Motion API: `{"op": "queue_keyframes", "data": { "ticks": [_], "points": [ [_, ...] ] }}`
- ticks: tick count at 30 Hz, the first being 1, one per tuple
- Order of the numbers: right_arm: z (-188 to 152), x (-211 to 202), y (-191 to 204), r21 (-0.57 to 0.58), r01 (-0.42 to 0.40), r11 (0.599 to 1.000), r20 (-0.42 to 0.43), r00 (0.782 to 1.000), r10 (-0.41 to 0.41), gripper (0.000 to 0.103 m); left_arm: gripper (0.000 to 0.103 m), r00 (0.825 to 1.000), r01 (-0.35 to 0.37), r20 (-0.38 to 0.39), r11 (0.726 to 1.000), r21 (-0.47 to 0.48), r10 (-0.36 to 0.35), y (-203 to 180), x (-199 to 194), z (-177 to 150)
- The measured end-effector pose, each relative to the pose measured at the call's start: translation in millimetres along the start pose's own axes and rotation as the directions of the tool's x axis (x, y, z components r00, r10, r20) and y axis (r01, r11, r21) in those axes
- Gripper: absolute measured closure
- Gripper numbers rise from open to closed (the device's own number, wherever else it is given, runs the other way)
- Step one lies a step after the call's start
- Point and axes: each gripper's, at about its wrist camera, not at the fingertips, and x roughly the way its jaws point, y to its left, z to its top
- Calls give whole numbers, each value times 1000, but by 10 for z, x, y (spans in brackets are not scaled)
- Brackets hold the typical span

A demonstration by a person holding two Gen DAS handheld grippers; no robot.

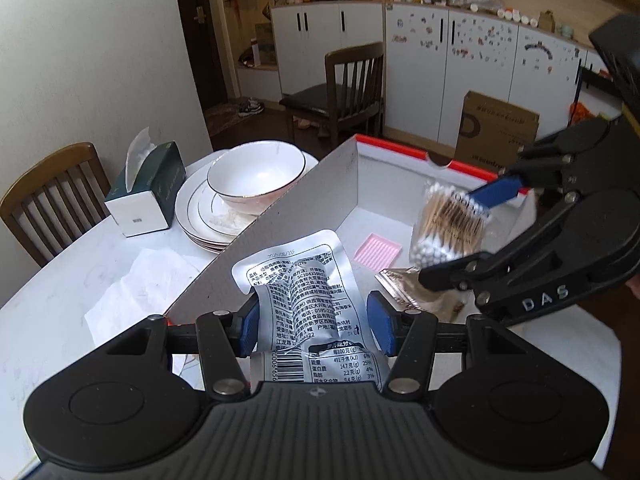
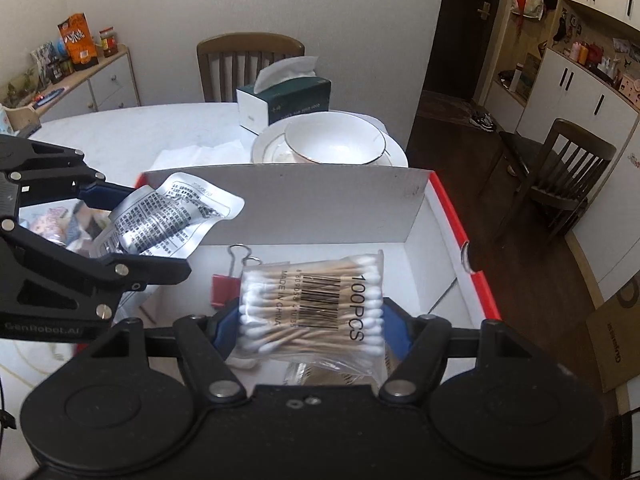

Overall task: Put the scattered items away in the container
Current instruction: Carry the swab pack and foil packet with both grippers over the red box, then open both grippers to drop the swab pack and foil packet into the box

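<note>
step: both carries were over the box, drop pending (my read).
left gripper (image 1: 314, 322): blue pads clamped on a crumpled silver foil snack pouch (image 1: 298, 280), held above the near corner of the white cardboard box with red rim (image 1: 394, 148).
right gripper (image 2: 310, 330): pads clamped on a clear plastic bag of wooden cotton swabs (image 2: 314, 300), held over the box floor.
already in box: red binder clip (image 2: 224, 290), pink ridged pad (image 1: 378, 250), brown sachet (image 1: 402, 284).
next: lower each load past the rim, spread the jaws, keep the two grippers apart; the pouch sat near the wall and might catch.
text: swab bag read "100PCS", "MADE IN CHINA"; pouch had Chinese print and a barcode; gripper bodies read "DAS" and "GenRobot.AI".
</note>
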Motion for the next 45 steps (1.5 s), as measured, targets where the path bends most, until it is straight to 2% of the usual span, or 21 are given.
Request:
{"op": "queue_keyframes", "data": {
  "ticks": [9,21,39,45],
  "points": [
    [101,334,-186,-53,6,999,-52,999,-8,33,49,998,-7,-54,999,51,10,-54,287,41],
    [-12,645,-62,-211,11,977,-136,990,-40,33,49,993,25,-119,996,86,-15,-187,542,19],
    [-44,820,-110,-245,-10,970,-194,980,-39,32,49,969,74,-239,997,22,-66,-144,793,-55],
    [-54,802,-141,-257,-9,966,-196,980,-43,28,48,968,82,-241,997,13,-77,-150,775,-58]
  ]
}}
